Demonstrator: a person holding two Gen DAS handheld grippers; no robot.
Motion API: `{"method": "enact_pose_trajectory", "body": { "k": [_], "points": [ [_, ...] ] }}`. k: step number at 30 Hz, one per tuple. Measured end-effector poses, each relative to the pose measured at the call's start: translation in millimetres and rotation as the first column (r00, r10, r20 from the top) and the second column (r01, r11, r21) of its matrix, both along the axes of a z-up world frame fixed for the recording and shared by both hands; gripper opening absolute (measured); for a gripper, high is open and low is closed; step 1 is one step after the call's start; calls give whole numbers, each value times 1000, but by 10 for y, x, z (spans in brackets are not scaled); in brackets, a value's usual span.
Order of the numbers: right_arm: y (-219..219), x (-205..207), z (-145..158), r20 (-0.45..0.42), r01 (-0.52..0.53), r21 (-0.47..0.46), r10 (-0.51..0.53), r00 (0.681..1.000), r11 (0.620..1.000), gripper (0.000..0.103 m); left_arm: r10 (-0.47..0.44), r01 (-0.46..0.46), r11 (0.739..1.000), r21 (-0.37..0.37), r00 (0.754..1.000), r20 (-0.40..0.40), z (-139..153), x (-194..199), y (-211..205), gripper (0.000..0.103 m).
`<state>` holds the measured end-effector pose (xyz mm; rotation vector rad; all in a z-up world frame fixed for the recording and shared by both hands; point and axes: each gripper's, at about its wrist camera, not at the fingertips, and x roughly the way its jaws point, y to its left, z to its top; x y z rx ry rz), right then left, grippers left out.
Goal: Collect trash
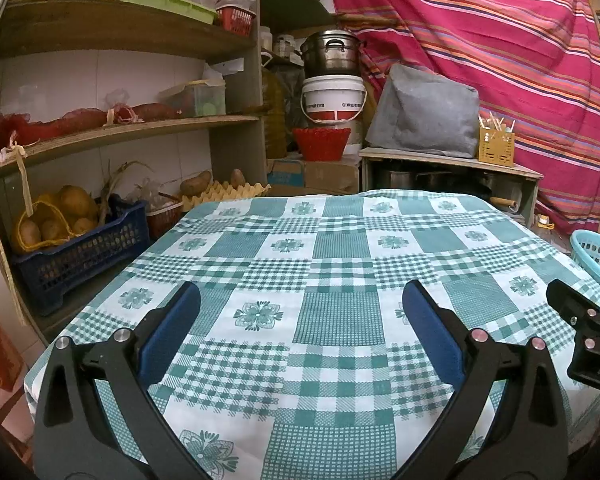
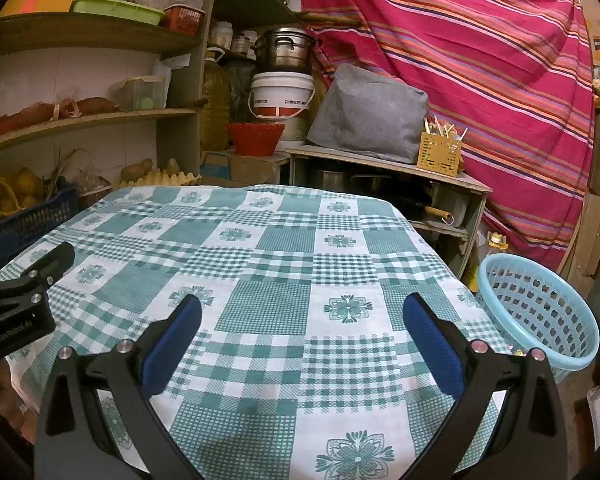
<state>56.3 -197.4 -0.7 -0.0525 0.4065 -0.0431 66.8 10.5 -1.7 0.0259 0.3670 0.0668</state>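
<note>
Checked tablecloth (image 2: pixel 268 248) under 2 wide-apart claws, left (image 1: pixel 300 312), right (image 2: pixel 302 320); blue basket (image 2: pixel 540 320) beside its right edge.

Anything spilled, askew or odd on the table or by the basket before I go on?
Nothing stands out. The tablecloth lies flat with no spill or litter in view. The blue basket stands upright off the table's right edge, apparently empty. Both the left gripper and right gripper are open and hold nothing.
</note>
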Motion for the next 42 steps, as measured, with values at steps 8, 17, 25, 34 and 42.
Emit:
{"method": "enact_pose_trajectory", "body": {
  "k": [8, 17, 25, 34, 42],
  "points": [
    [9, 2, -12, -1, 0, -3, 0, 1000, 1000, 98, 1, -1, 1000, 1, 1000, -1, 17, 10, 12, 98],
    [-4, 3, -25, -2, 0, -3, 0, 1000, 1000, 98, 2, -2, 1000, 0, 1000, 0, 23, 13, 25, 98],
    [-17, 3, -26, -3, 1, -3, -1, 1000, 1000, 98, 2, -2, 1000, 1, 1000, 5, 39, 12, 29, 98],
    [-35, 0, -19, -5, 3, -4, -3, 1000, 1000, 98, 0, 0, 1000, -1, 1000, 5, 53, 1, 14, 98],
    [-27, -1, -18, -4, 2, -4, -2, 1000, 1000, 98, -2, 2, 1000, -1, 1000, 4, 59, -2, -3, 98]
  ]
}}
